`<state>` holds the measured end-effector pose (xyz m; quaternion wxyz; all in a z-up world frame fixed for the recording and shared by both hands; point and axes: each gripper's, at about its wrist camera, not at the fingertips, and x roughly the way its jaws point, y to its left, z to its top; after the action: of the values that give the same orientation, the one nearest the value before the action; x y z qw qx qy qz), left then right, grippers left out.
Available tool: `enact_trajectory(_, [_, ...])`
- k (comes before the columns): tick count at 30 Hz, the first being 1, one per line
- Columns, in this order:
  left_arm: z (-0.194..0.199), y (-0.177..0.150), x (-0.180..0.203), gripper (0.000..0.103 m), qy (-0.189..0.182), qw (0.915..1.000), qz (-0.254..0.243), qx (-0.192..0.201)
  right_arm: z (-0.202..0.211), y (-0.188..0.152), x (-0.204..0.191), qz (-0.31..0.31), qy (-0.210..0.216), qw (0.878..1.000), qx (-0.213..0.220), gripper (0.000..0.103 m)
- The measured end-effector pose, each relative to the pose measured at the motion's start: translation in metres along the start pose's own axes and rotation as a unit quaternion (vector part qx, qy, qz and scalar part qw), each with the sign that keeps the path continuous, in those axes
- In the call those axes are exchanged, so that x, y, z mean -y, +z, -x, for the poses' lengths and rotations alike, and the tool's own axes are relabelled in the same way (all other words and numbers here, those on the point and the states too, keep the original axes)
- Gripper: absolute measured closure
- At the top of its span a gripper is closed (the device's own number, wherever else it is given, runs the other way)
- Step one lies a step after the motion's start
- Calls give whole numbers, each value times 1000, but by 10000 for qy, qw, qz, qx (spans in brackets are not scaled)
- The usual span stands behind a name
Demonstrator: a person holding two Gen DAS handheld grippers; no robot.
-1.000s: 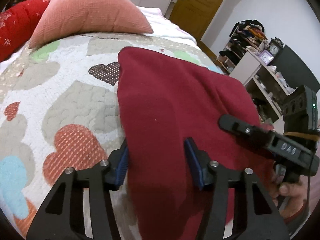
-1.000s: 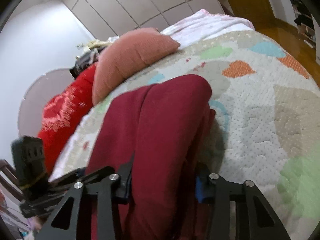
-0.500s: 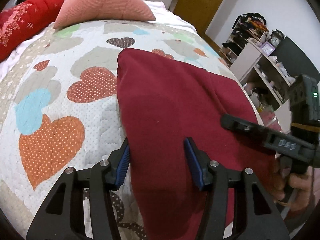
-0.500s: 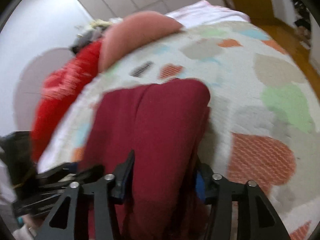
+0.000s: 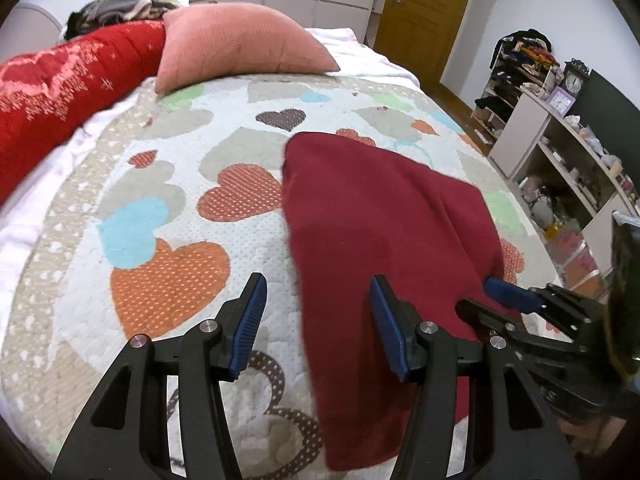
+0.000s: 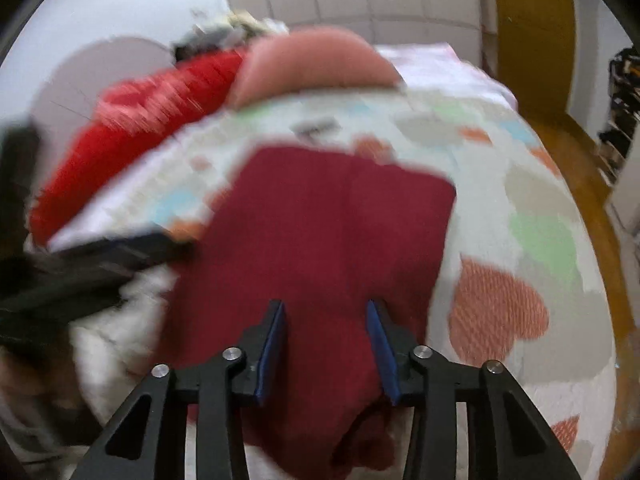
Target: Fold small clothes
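Observation:
A dark red garment (image 5: 380,220) lies folded lengthwise on the heart-patterned quilt (image 5: 160,240). My left gripper (image 5: 316,316) stands open over its near left edge. That edge runs between the fingers, with bare quilt showing beside the left pad. My right gripper (image 5: 500,304) sits at the garment's near right corner. In the blurred right wrist view the garment (image 6: 328,232) spreads under and between the right gripper (image 6: 328,336), whose jaws are closing, pads still apart. The left gripper (image 6: 100,264) is a dark smear at the left there.
A pink pillow (image 5: 240,48) and a red bolster (image 5: 60,88) lie at the head of the bed, with a clothes heap (image 5: 120,0) behind. Cluttered shelves (image 5: 560,152) and a wooden door (image 5: 424,12) stand to the right. Wooden floor (image 6: 600,184) borders the bed.
Both grippers have drawn back toward the near end of the bed, so the garment looks farther away. Its left edge now runs between the left fingers instead of filling the gap.

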<state>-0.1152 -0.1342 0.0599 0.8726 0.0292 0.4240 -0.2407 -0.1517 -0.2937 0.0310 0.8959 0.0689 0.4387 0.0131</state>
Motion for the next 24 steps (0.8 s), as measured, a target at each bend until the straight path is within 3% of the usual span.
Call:
enact_trajectory(5, [17, -1, 3, 50, 219, 9994, -54, 265, 26, -1, 4, -258, 74, 9990, 354, 63])
enact_trajectory(7, [22, -2, 4, 50, 243, 9991, -24, 332, 41, 1, 0, -316, 55, 9981, 535, 53])
enact_trajectory(10, [27, -3, 8, 50, 281, 9989, -76, 359, 61, 1, -10, -374, -119, 9955, 865, 51])
enact_trajectory(15, [33, -5, 13, 50, 329, 9985, -128, 420, 69, 0, -23, -323, -565, 9942, 862, 51])
enact_trajectory(21, [34, -8, 13, 50, 364, 9985, -70, 409, 71, -5, -18, -577, -548, 9930, 876, 50])
enact_trajectory(24, [37, -8, 16, 50, 377, 9982, -103, 461, 72, -6, -17, -618, -529, 9930, 859, 43])
